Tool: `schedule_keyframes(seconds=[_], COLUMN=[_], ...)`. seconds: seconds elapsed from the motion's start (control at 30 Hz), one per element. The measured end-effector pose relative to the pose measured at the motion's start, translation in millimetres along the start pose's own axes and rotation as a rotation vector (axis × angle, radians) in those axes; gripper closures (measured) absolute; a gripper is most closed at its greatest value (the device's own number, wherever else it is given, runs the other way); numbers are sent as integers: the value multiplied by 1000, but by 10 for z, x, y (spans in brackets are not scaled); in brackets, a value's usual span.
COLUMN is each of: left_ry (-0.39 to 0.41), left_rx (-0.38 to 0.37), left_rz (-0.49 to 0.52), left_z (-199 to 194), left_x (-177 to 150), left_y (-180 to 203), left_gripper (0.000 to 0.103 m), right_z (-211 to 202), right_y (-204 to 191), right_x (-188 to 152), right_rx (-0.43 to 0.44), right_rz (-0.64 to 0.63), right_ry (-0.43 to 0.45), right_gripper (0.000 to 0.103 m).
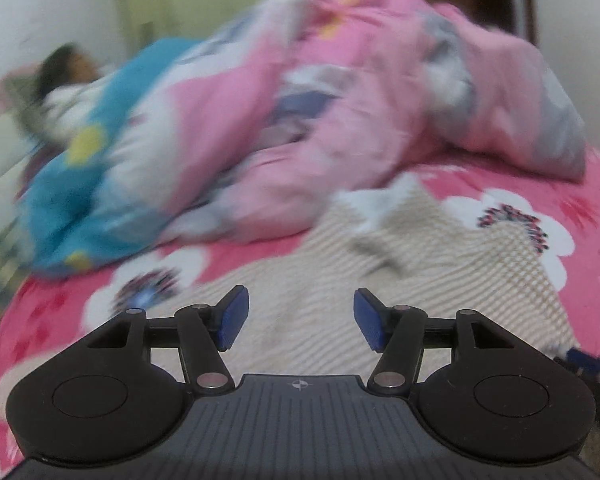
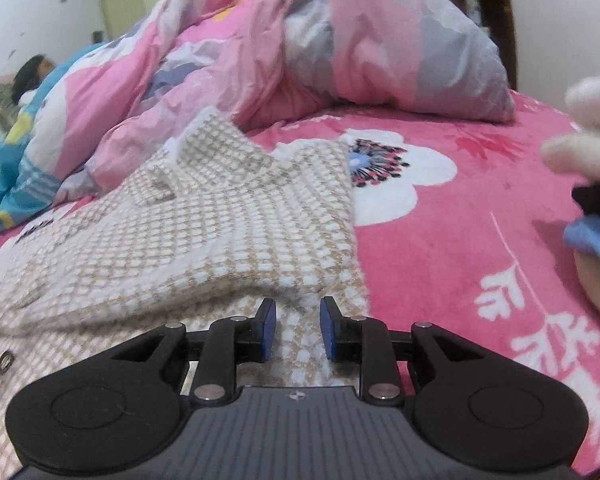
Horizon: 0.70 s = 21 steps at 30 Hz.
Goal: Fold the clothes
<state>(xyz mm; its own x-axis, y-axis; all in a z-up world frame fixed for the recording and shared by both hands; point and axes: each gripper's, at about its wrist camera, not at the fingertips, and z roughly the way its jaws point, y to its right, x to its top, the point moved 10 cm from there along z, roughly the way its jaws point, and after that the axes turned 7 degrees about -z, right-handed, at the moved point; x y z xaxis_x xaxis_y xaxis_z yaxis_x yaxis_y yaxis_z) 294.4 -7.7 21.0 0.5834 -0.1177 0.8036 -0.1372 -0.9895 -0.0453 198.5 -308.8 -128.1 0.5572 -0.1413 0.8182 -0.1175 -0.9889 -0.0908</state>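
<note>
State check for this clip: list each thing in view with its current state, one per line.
Beige-and-white checked knit garment: lying on the bed, partly folded, rumpled.
Pink floral quilt: bunched in a heap.
Pink flowered bedsheet: spread flat.
Left tool: open, empty.
Right tool: narrowly open, above the garment's edge, pads not pressing cloth.

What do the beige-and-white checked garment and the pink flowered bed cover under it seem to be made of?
The beige-and-white checked garment looks like a thick, soft knit or woven cloth: a raised grid of small squares, matte, with a limp fold near its edge. The pink flowered bed cover looks like plush fleece: a fuzzy, slightly soft-edged print and no sheen. Neither fibre can be told for certain.
</note>
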Motion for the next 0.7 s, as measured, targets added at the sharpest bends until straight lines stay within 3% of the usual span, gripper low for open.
schedule_keyframes(seconds=[0.1, 0.23, 0.33, 0.47, 0.57, 0.7], left_ry=[-35, -117, -150, -172, -171, -162], left_rx=[34, -6, -102, -181, -177, -167], left_rz=[-142, -319, -384, -395, -388, -430], left_z=[-138, -18, 123, 286, 342, 338], left_x=[-283, -728, -936, -1038, -1114, -1255], left_y=[-576, -1050, -1078, -928, -865, -943], left_gripper=[44, 44, 44, 44, 44, 44], right_z=[-198, -424, -473, -475, -359, -70], right_y=[-169, -669, -1162, -1833, -2259, -2725], right_x=[57, 101, 98, 116, 115, 44], right_rx=[56, 153, 217, 265, 275, 337], right_rz=[-52, -215, -389, -670, -838, -953], right_ry=[21, 58, 86, 171, 193, 156], right_gripper=[76, 75, 61, 61, 61, 61])
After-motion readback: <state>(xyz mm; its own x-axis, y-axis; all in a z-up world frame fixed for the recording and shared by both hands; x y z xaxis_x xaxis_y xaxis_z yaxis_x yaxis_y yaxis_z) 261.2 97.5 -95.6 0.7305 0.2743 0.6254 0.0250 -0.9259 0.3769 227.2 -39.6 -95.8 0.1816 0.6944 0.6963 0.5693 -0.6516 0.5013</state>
